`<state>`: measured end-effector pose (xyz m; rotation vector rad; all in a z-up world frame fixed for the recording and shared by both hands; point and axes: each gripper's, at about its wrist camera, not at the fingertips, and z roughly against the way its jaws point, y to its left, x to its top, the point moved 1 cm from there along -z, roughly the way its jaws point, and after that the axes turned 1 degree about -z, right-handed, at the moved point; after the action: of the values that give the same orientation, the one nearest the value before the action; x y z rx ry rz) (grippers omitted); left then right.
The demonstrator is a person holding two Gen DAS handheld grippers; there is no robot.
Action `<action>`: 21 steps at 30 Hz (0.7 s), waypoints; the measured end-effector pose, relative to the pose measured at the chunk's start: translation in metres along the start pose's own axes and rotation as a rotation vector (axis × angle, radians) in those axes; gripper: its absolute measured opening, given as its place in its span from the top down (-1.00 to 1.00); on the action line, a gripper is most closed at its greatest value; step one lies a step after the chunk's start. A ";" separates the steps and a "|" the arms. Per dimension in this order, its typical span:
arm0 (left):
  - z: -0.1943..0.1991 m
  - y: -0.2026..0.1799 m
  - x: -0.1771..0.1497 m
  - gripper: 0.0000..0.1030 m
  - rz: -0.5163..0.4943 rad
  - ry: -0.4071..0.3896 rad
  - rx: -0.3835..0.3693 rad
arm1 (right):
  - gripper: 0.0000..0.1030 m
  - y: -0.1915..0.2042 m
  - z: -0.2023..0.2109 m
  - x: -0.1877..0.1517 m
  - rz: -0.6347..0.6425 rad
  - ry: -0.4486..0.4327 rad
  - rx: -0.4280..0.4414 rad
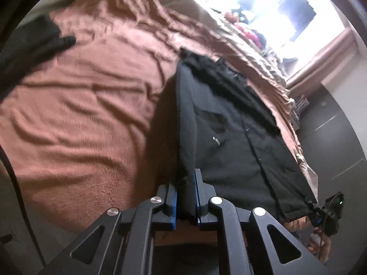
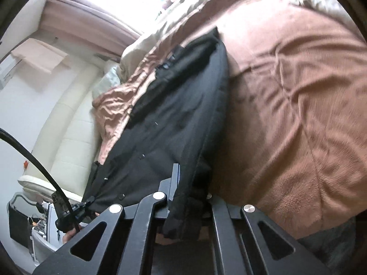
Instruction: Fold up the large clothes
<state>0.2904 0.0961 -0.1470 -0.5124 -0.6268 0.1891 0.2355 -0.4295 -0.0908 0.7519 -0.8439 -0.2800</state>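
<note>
A large black jacket (image 1: 234,142) lies stretched over the brown blanket (image 1: 80,105) of a bed, its near hem lifted. My left gripper (image 1: 186,183) is shut on one corner of that hem, black cloth pinched between its blue-edged pads. In the same view the right gripper (image 1: 317,208) holds the hem's other corner at the lower right. From the right wrist view the jacket (image 2: 169,123) runs away from me, and my right gripper (image 2: 190,183) is shut on a bunch of its cloth. The left gripper (image 2: 84,204) shows at the lower left, pinching the opposite corner.
Another dark garment (image 1: 29,45) lies on the blanket at the far left. A bright window (image 1: 275,16) with pink curtains stands beyond the bed. A cream padded headboard (image 2: 68,137) and a cluttered bedside area (image 2: 29,224) are left of the bed. A black cable (image 2: 39,160) crosses there.
</note>
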 end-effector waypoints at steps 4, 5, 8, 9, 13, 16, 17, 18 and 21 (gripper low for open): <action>0.034 -0.012 0.001 0.78 -0.019 -0.052 -0.008 | 1.00 0.009 0.030 -0.012 0.029 -0.019 0.021; 0.040 -0.014 0.002 0.78 -0.021 -0.061 -0.008 | 1.00 0.014 0.036 -0.015 0.040 -0.026 0.027; 0.075 -0.024 -0.004 0.78 -0.051 -0.109 -0.007 | 1.00 0.026 0.066 -0.019 0.079 -0.051 0.049; 0.081 -0.031 -0.006 0.78 -0.054 -0.122 -0.008 | 1.00 0.029 0.071 -0.020 0.091 -0.058 0.054; 0.116 -0.043 -0.013 0.78 -0.059 -0.172 -0.033 | 1.00 0.044 0.105 -0.031 0.138 -0.070 0.083; 0.143 -0.047 -0.021 0.78 -0.052 -0.184 -0.067 | 1.00 0.052 0.125 -0.038 0.159 -0.057 0.120; 0.150 -0.049 -0.023 0.78 -0.058 -0.190 -0.066 | 1.00 0.055 0.132 -0.041 0.167 -0.057 0.130; 0.159 -0.052 -0.026 0.78 -0.066 -0.197 -0.062 | 1.00 0.054 0.139 -0.041 0.171 -0.057 0.136; 0.183 -0.061 -0.034 0.78 -0.077 -0.208 -0.055 | 1.00 0.058 0.154 -0.047 0.203 -0.056 0.149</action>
<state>0.1542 0.1056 -0.0065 -0.5247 -0.8551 0.1532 0.0844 -0.4402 -0.0111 0.7927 -0.9939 -0.0577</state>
